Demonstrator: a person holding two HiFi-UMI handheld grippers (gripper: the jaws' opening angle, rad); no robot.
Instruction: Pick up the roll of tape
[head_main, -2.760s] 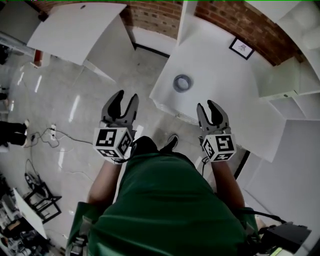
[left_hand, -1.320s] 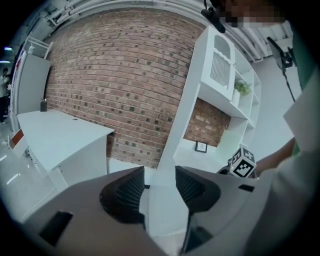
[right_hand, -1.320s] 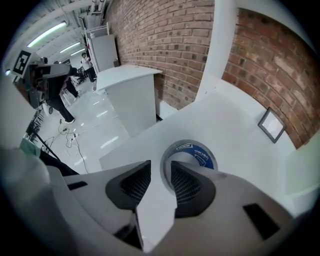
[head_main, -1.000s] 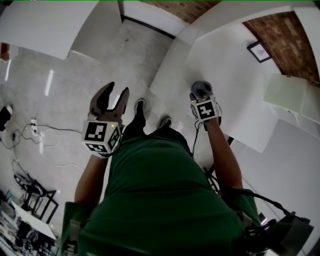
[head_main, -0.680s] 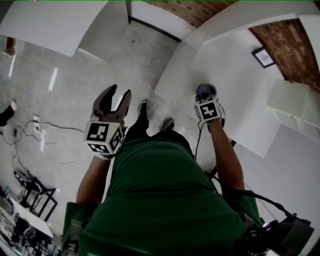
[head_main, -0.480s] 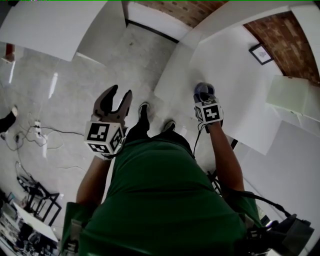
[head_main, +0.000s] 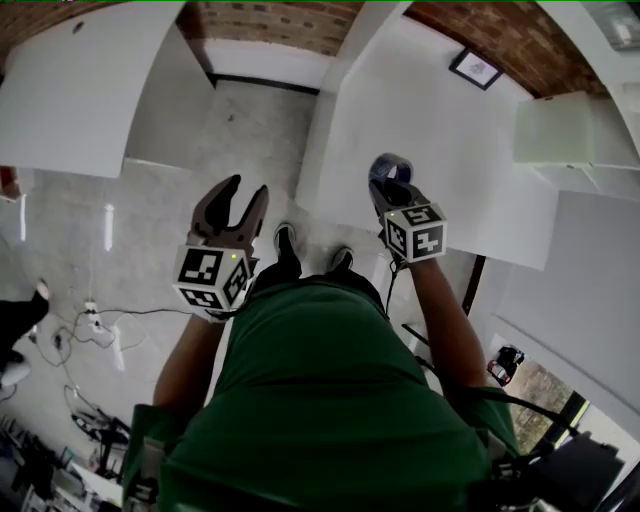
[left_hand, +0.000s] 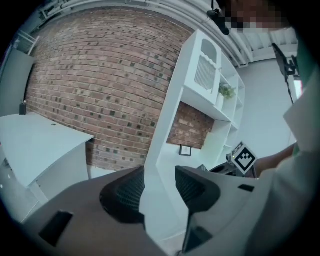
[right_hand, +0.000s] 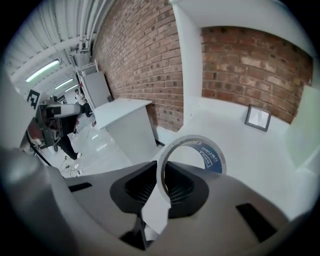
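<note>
Tape (right_hand: 212, 156) is pinched in the right claw (right_hand: 162, 187). The jaws have just been closing and are now clenched on the lower part of the ring, which stands upright above them with its blue inner face turned toward the camera. A loose white end (right_hand: 155, 212) hangs from the ring down into the gap between the jaws.

From the head view, the right claw (head_main: 385, 185) points away from the person, with the tape (head_main: 392, 165) at its tip over the near part of the white table (head_main: 450, 120). The ring looks clear of the tabletop. A small frame (head_main: 476, 68) stands well apart at the table's far side, near the brick wall (right_hand: 150, 50).

The left claw (head_main: 245, 192) hangs over the grey floor (head_main: 250, 130), beside the table and well apart from the tape. Its jaws are spread with nothing between them; in its own view the left claw (left_hand: 160, 187) frames only white shelves (left_hand: 210, 90) and brick behind.

Between the two claws, the person's shoes (head_main: 285, 238) show on the floor just above a green shirt (head_main: 330, 400). A second white table (head_main: 70, 90) stands off to the left.
</note>
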